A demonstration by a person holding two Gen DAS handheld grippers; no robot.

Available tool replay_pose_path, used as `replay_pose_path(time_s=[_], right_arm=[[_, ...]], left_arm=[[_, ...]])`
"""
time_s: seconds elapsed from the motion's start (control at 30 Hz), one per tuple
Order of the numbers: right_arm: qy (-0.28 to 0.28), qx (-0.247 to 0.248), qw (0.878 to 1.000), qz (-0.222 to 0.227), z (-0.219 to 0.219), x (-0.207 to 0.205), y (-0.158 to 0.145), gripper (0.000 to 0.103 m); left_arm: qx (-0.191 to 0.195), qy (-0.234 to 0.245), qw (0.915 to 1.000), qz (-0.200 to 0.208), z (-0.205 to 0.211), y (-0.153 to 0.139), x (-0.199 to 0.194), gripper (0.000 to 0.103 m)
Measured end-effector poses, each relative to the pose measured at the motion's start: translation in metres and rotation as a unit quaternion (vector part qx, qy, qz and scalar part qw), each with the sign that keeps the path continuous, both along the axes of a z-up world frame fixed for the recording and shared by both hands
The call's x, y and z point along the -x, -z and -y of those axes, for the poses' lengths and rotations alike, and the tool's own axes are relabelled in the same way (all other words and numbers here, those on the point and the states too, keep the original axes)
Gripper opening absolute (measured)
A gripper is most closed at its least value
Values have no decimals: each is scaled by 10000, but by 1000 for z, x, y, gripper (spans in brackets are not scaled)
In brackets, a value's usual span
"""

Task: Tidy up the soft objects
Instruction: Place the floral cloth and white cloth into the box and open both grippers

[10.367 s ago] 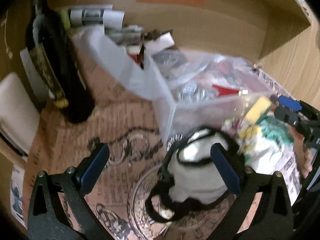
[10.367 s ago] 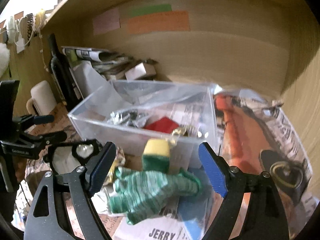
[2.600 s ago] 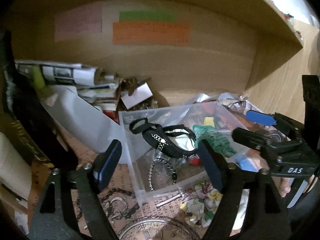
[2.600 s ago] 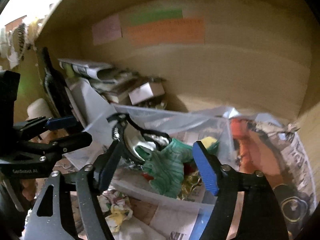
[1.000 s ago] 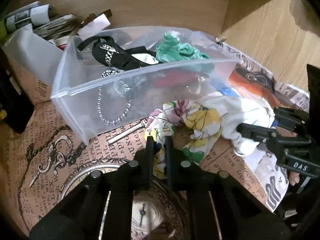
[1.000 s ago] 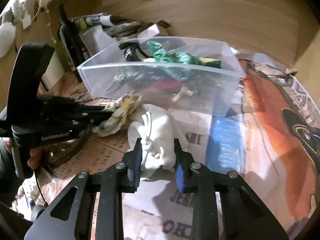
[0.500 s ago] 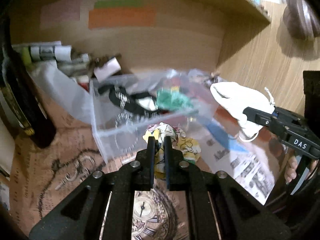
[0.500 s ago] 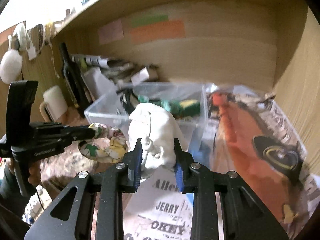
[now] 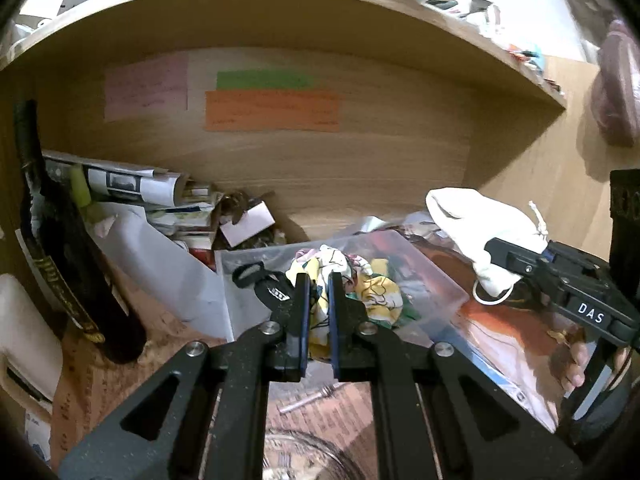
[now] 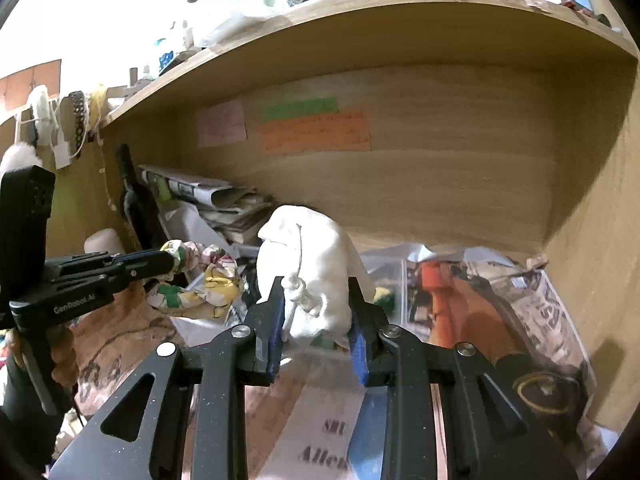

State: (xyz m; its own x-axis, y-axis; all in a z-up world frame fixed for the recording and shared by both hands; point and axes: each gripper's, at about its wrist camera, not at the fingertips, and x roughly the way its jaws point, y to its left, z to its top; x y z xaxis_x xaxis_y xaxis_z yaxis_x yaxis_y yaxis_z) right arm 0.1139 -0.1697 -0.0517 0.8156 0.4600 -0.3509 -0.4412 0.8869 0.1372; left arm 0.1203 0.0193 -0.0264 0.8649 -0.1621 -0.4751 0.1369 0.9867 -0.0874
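Your left gripper (image 9: 317, 284) is pinched tight on a floppy cloth (image 9: 372, 288). The cloth is thin and crumpled, white with yellow, green and pink flowers. It bunches up between the two black fingers and spills out toward 2 o'clock of the tips. It hangs over the open top of the bin (image 9: 436, 276).

The bin is clear plastic, shaped like a box, with smooth see-through walls. A black strap (image 9: 260, 280) lies inside it at about 10 o'clock of your left tips.

Your right gripper (image 10: 316, 304) squeezes a white pouch (image 10: 312, 256). The pouch is soft, puffy cotton, round at the top, with a knotted string (image 10: 298, 292) on its front. It sticks up past the blue pads toward 12 o'clock. In the left view the pouch (image 9: 476, 224) is up in the air at 3 o'clock of the bin, off the table.

In the right view your left gripper (image 10: 170, 258) comes in from 9 o'clock with the flowery cloth (image 10: 200, 280) at its tip, just beside the pouch.

A tall, dark, shiny bottle (image 9: 68, 264) stands at 9 o'clock. Rolled papers (image 9: 120, 180) are piled behind it. The wall at the back is smooth wood with pink, green and orange notes (image 9: 272, 112) stuck on. The table is covered with printed paper (image 10: 520, 320).
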Motion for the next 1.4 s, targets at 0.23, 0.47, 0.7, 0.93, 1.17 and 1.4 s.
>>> replay_pose_path(time_s=[0.23, 0.47, 0.7, 0.93, 1.17, 1.4], right_arm=[[41, 199, 9995, -262, -12, -34, 13, 25], [92, 390, 9965, -735, -17, -58, 38, 25], [48, 663, 9913, -1136, -25, -73, 58, 28], [73, 816, 9914, -1023, -27, -68, 55, 46], [-19, 557, 9959, -714, -19, -52, 29, 52], [-109, 354, 9993, -57, -16, -15, -10, 57]], left_arm=[[23, -85, 9991, -419, -5, 23, -37, 7], [-10, -78, 9959, -898, -7, 54, -63, 7], [44, -34, 9924, -1228, -6, 71, -70, 9], [155, -88, 9934, -1130, -9, 65, -58, 35], [138, -226, 9979, -598, -13, 36, -32, 40], [46, -370, 9992, 157, -9, -5, 4, 53]])
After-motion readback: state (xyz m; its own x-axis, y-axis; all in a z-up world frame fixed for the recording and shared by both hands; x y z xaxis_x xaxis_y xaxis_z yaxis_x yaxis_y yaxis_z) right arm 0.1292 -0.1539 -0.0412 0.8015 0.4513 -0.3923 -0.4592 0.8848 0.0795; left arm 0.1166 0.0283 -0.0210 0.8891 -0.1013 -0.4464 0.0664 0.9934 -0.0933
